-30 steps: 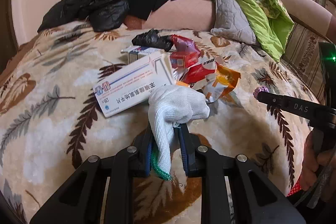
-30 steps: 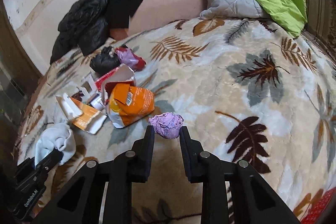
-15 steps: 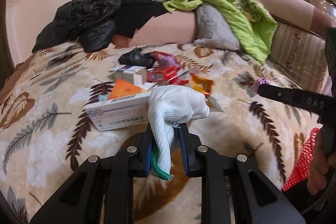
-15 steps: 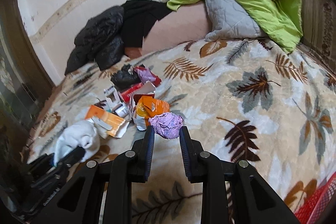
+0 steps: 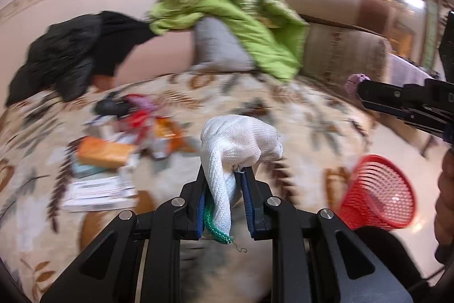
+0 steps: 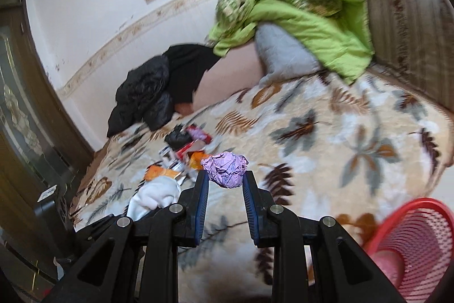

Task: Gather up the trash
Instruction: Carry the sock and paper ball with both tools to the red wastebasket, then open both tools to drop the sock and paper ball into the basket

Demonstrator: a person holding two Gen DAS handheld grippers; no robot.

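- My left hand-held gripper (image 5: 222, 199) stays clamped on the white glove (image 5: 238, 144); my right hand-held gripper (image 6: 225, 189) stays closed on the purple wad (image 6: 225, 169).
- Both have lifted clear of the bed (image 6: 326, 138) since a second ago.
- The red basket (image 5: 380, 195) now shows low to the right of each, so I judge dropping comes next.
- The remaining litter (image 5: 119, 144) lies ahead-left, farther off.

No lettering can be read: print on the white box (image 5: 99, 193) lying among the litter on the bed is motion-blurred.
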